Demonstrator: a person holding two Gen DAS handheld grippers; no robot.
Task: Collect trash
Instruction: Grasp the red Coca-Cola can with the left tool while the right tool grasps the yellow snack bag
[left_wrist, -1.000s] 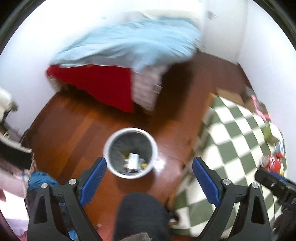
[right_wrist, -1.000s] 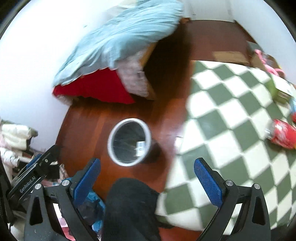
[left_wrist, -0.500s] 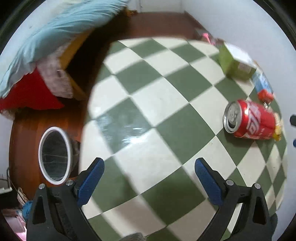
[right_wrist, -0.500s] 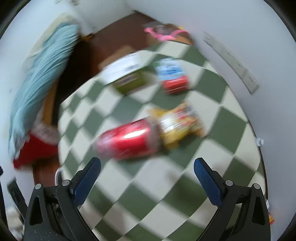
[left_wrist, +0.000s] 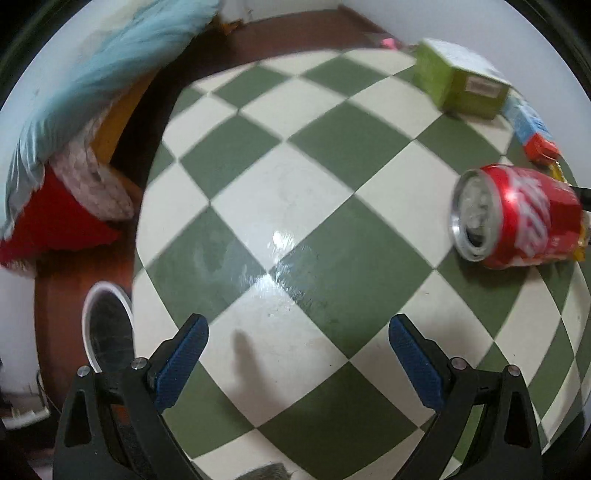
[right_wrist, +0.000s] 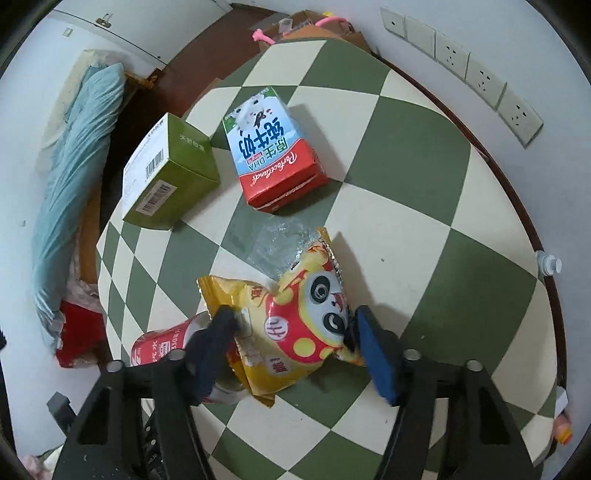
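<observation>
My right gripper (right_wrist: 291, 332) is closing around the yellow snack bag (right_wrist: 295, 332), pads apparently touching; my left gripper (left_wrist: 295, 354) gapes wide, empty.

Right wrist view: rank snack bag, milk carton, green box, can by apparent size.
1. snack bag, though nearest the camera, which inflates it
2. milk carton and green box: look alike, unranked
3. can, mostly hidden behind the bag and a finger
</observation>
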